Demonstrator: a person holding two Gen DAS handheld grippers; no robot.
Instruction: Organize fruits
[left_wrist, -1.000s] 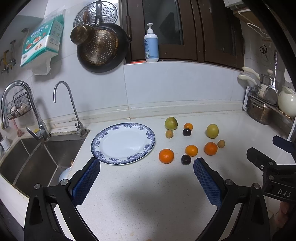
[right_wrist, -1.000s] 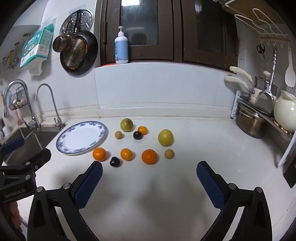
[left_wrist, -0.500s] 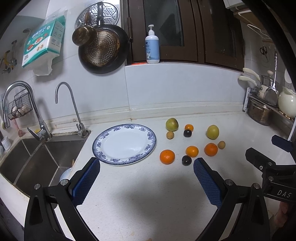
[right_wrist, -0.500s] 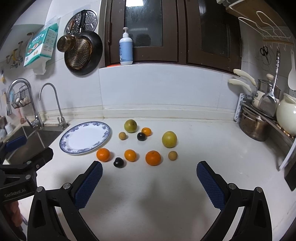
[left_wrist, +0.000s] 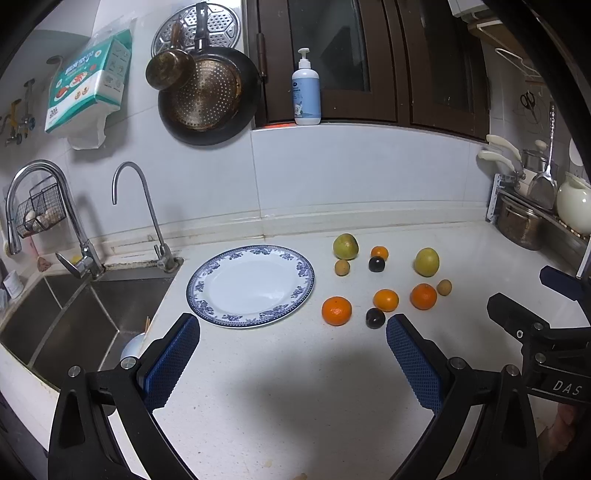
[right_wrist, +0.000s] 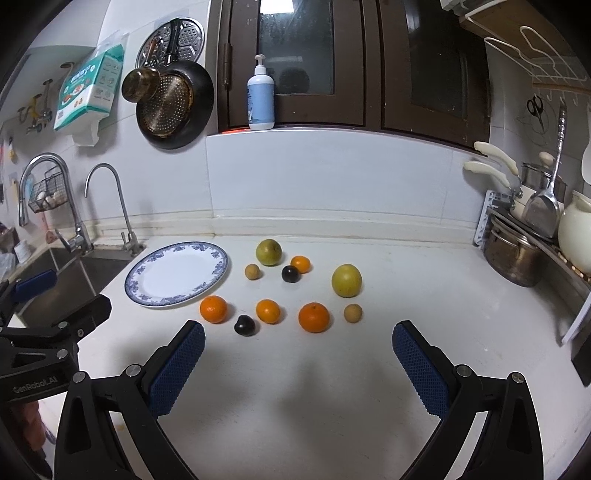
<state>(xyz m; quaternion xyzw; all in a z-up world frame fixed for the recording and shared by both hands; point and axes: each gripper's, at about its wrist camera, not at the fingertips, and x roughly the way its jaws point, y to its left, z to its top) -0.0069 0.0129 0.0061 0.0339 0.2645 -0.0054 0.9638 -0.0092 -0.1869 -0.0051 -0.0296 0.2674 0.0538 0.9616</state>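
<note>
Both tongs are held level above the counter (right_wrist: 295, 387), spread wide, nothing gripped: left tongs (left_wrist: 293, 356) aimed at the plate (left_wrist: 255, 321), right tongs (right_wrist: 299, 360) at the fruits (right_wrist: 313, 316). Fruits are scattered on the counter right of the plate, none on it.

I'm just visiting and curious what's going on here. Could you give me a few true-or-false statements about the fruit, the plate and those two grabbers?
1. The plate already holds an orange. False: it is empty.
2. The left gripper is open. True.
3. The right gripper grips a dark plum. False: it is open and holds nothing.
4. All the fruit lies on the counter. True.
5. A pump bottle stands on the ledge. True.
</note>
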